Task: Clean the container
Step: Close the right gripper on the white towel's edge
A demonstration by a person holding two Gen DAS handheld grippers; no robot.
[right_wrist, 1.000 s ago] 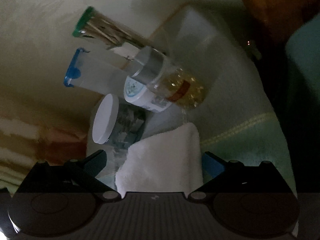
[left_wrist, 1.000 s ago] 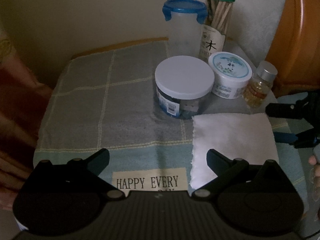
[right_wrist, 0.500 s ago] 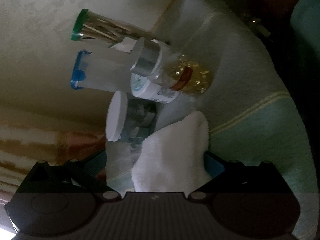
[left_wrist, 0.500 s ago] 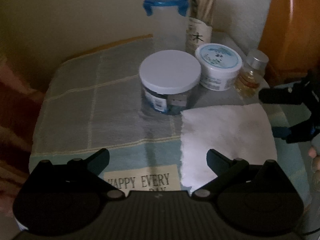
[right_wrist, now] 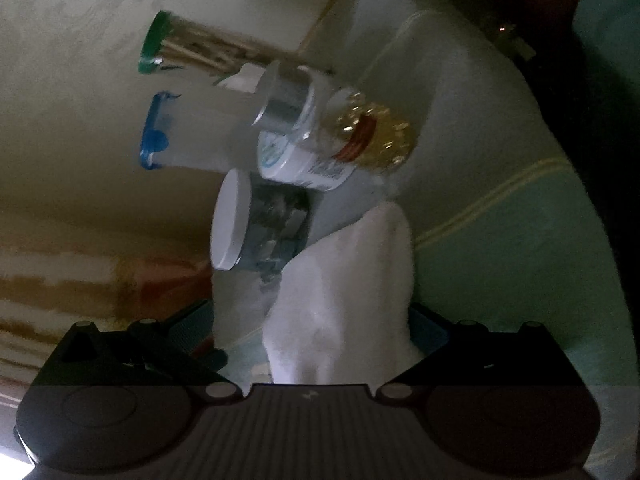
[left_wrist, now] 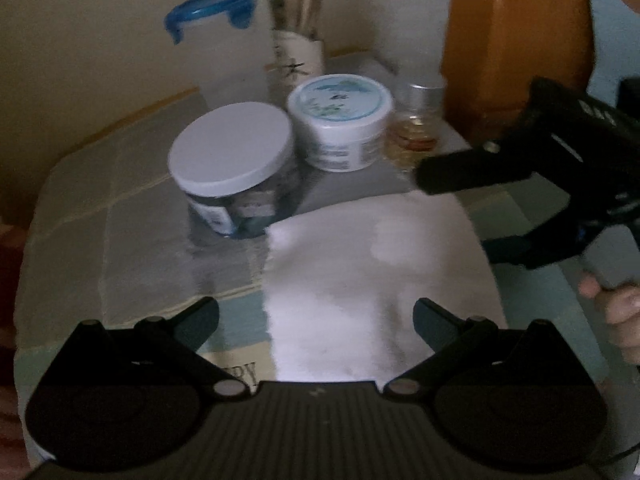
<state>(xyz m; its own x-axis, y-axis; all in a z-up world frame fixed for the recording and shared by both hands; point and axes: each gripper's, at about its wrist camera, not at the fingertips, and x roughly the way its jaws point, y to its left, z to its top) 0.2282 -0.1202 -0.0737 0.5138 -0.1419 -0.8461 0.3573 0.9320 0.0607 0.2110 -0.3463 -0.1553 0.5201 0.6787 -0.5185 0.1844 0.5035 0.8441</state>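
Both views are dim and motion-blurred, with dark fisheye vignetting bending the corners. The white cloth (left_wrist: 380, 280) is the brightest patch, nearly blown out. Light seems to come from above; labels on the jars are unreadable.

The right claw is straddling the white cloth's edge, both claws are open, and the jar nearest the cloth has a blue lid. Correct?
One error: the jar nearest the white cloth has a white lid, as the left wrist view shows; the blue lid belongs to the tall container behind. The right claw and left claw are open.
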